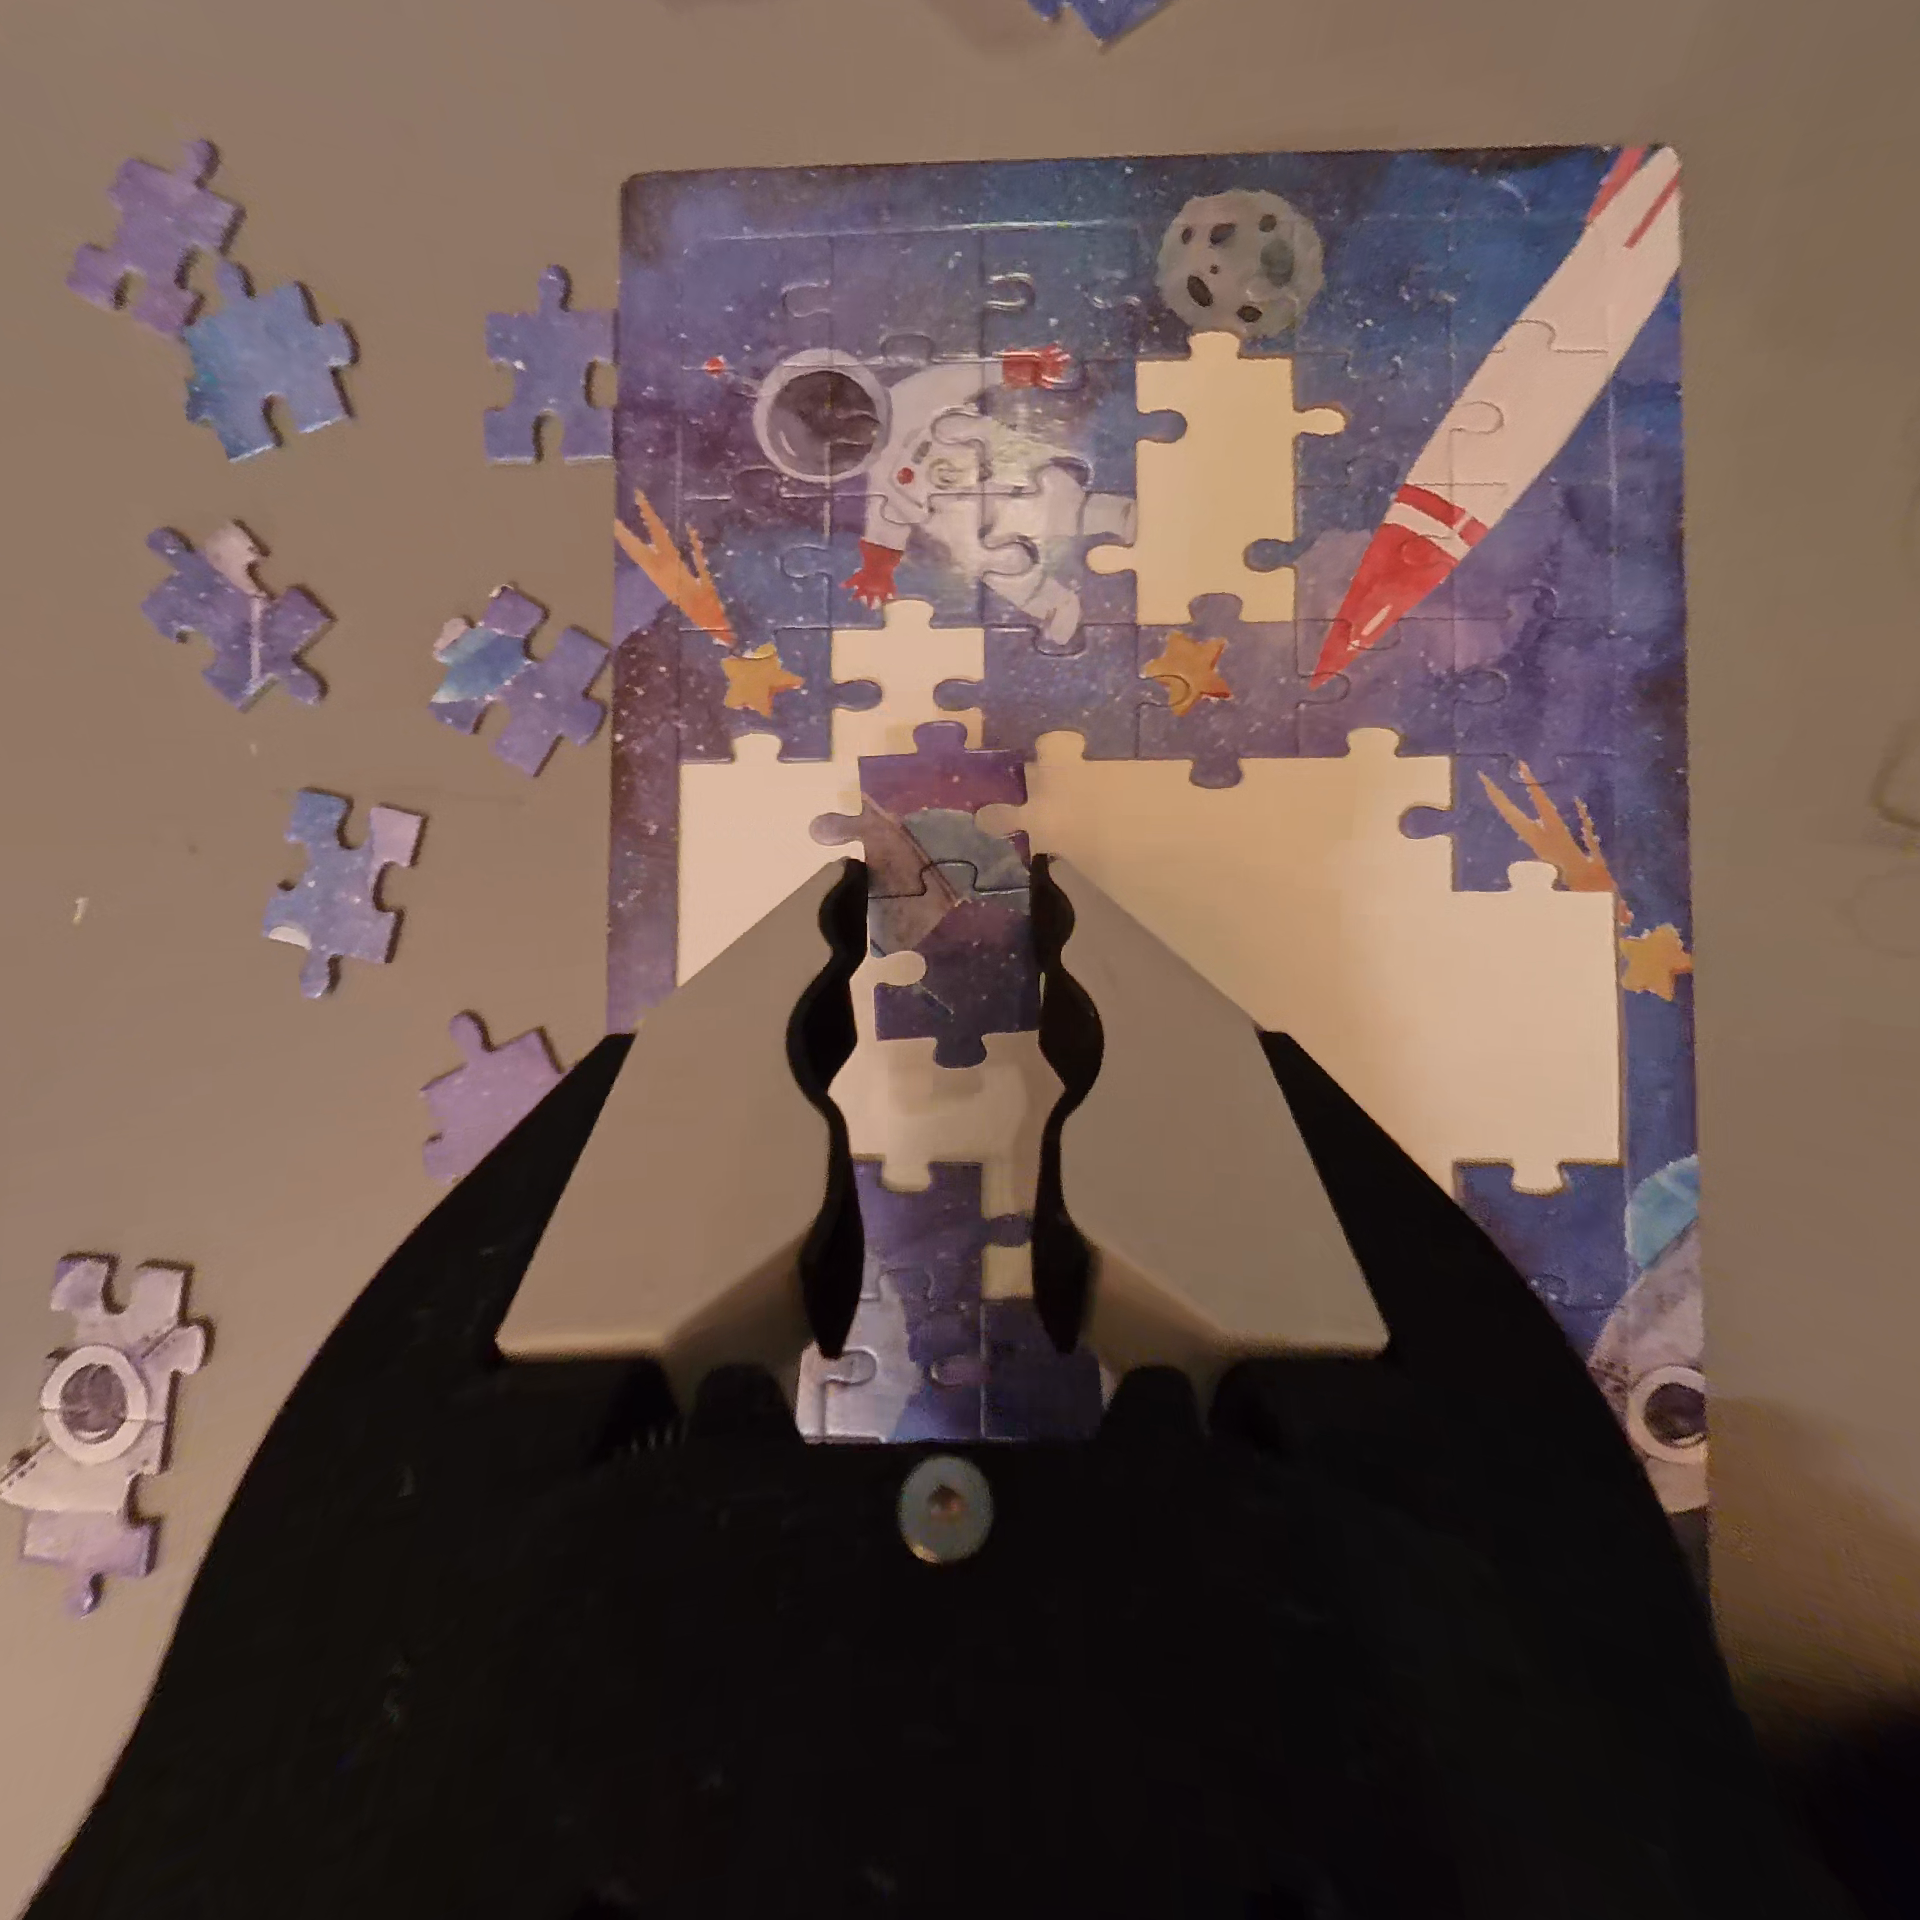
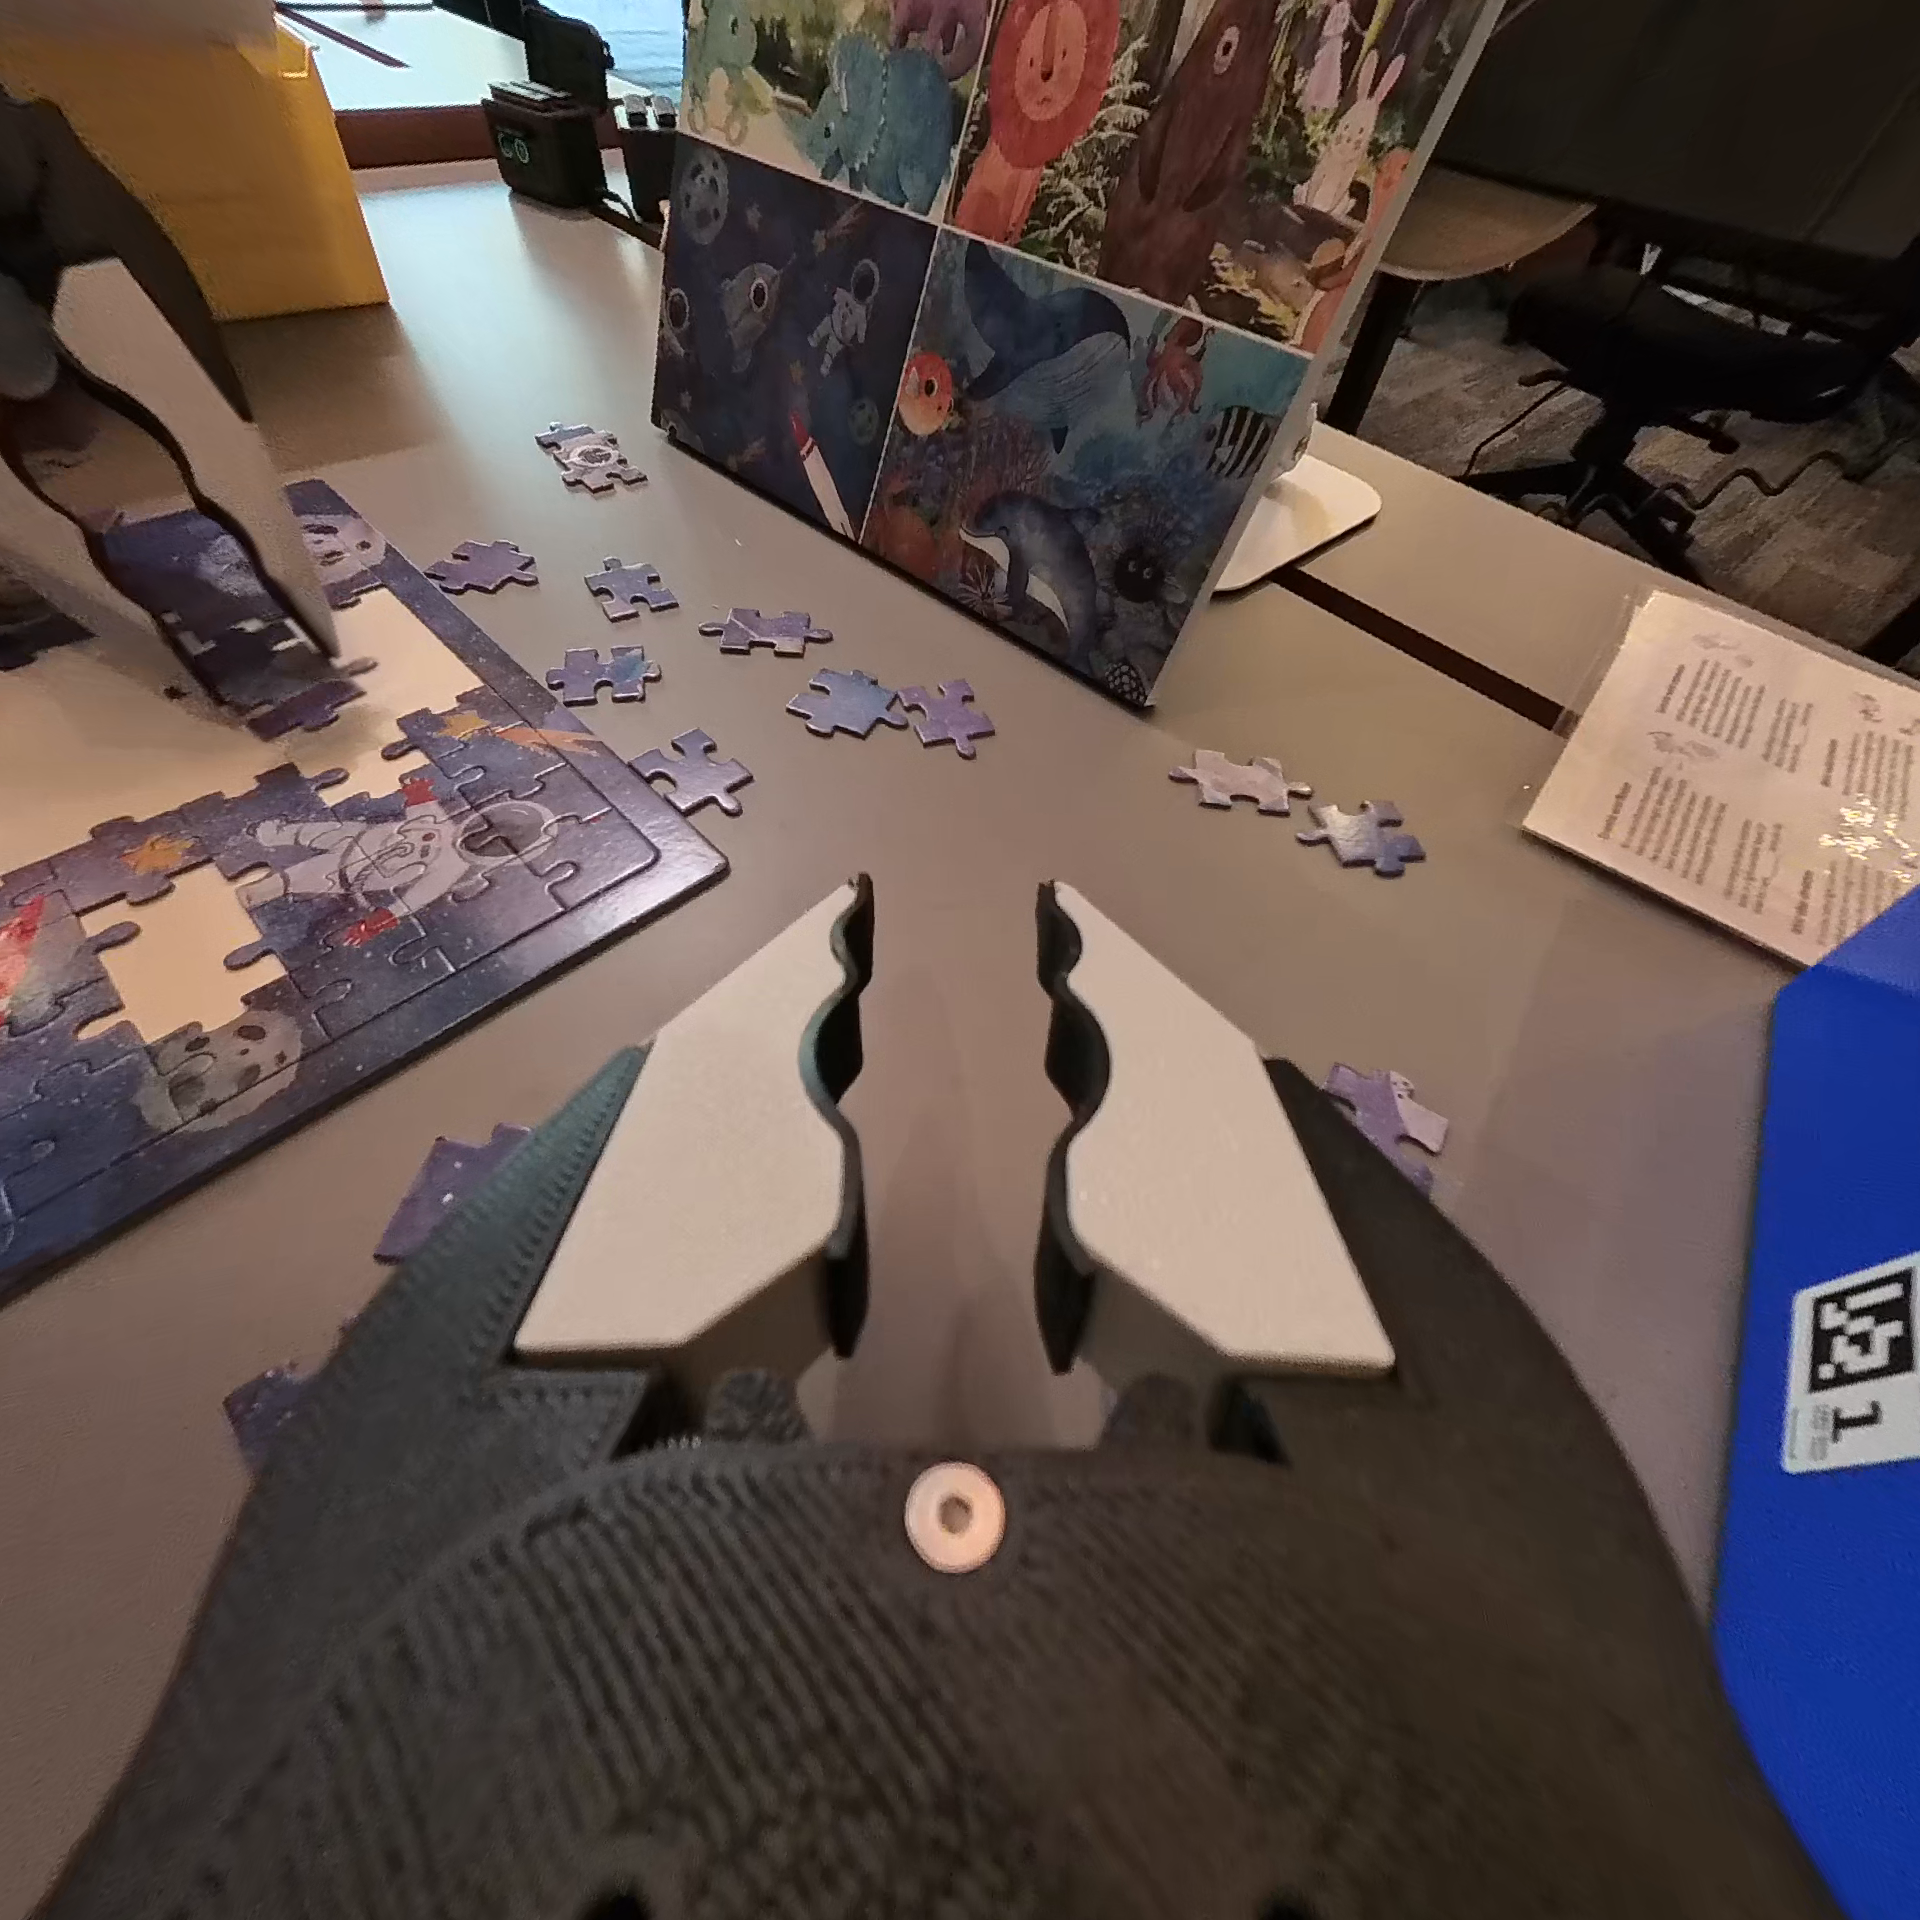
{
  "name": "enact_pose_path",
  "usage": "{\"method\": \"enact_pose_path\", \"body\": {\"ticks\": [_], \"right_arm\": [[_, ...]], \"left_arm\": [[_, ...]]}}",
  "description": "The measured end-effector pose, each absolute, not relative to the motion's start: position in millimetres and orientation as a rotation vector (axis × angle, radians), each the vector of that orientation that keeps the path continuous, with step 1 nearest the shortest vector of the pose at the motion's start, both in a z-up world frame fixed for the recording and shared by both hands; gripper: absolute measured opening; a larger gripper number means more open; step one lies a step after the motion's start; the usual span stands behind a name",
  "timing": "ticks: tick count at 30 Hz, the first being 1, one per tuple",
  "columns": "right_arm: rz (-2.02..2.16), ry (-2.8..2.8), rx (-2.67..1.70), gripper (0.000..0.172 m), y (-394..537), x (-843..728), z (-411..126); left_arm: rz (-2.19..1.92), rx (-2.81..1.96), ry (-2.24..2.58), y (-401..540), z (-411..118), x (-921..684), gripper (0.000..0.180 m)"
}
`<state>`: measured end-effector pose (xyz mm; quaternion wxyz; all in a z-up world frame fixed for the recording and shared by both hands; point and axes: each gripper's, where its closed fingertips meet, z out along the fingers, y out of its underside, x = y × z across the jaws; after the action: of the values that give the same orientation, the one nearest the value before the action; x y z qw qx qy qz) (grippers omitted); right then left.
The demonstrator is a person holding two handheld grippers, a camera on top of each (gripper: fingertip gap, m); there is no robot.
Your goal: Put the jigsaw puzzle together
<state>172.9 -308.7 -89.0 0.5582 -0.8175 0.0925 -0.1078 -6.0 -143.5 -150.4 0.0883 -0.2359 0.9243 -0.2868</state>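
Left wrist view shows the left gripper (image 1: 951, 883) fingers clamped on two joined purple puzzle pieces (image 1: 951, 894) over the puzzle board (image 1: 1538, 1039), so keep them flat, while the right gripper (image 2: 954, 904) fingers stand apart.

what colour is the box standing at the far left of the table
Yellow. The box shows best in the right wrist view, behind the puzzle board.

Grey table (image 2: 1039, 831); black office chairs (image 2: 1662, 312) on patterned carpet (image 2: 1455, 395); dim light.
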Motion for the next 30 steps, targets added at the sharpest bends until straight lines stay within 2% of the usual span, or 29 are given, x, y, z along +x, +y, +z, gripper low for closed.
{"method": "enact_pose_path", "body": {"ticks": [30], "right_arm": [[-0.247, 0.224, -1.939, 0.030, -308.5, 174.0, -93.0]], "left_arm": [[-0.818, -0.660, 2.834, -154.5, -159.0, -25.0, 0.031]]}}
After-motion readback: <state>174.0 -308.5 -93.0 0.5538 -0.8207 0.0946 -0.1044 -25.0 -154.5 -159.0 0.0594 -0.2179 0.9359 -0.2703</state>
